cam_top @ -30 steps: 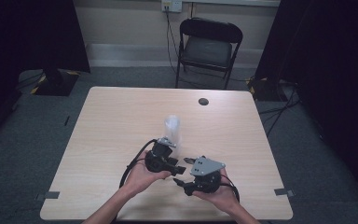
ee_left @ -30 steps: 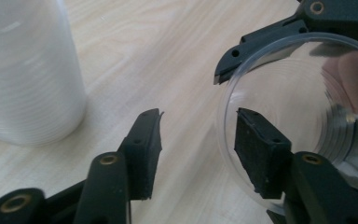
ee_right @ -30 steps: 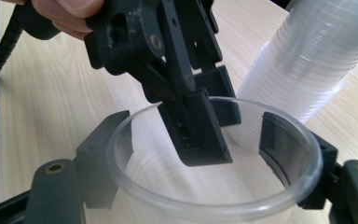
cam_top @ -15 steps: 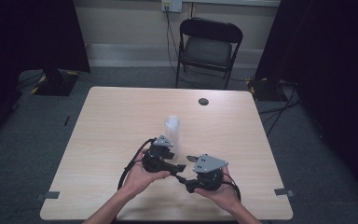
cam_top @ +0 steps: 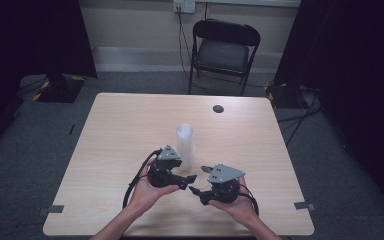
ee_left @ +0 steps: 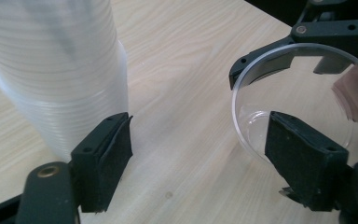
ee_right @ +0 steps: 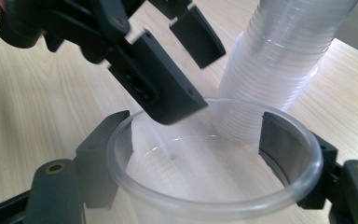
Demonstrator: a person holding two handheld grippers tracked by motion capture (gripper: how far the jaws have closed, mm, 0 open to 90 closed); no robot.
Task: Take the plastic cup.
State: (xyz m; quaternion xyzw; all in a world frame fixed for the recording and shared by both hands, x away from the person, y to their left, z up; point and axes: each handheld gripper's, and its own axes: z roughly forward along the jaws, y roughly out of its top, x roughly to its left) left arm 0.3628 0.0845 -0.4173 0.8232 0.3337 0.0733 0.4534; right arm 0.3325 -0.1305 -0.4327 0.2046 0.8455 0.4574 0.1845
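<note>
We're looking down at a light wooden table (cam_top: 120, 130) where a person is holding both grippers low over the near edge, forearms coming in from the bottom and palms cupping each tool from below. The left hand (cam_top: 147, 187) is angling the left gripper (cam_top: 187, 179) inward toward the middle, and the right hand (cam_top: 235, 207) is pointing the right gripper (cam_top: 196, 191) back at it, so the two sets of tips are sitting just beside each other.

The right gripper is clamping a single clear plastic cup (ee_right: 214, 177) between its pads (one pad on each side of the wall, just under the rim), mouth facing the camera. The left gripper's jaws have just been opening and are now standing wide, with nothing but bare table between them; in its own view one jaw is overlapping the cup's rim (ee_left: 303, 98) without pressing on it.

The tall stack of cups (cam_top: 184, 145) is standing upright on the table just behind the grippers, right beside the left one.
</note>
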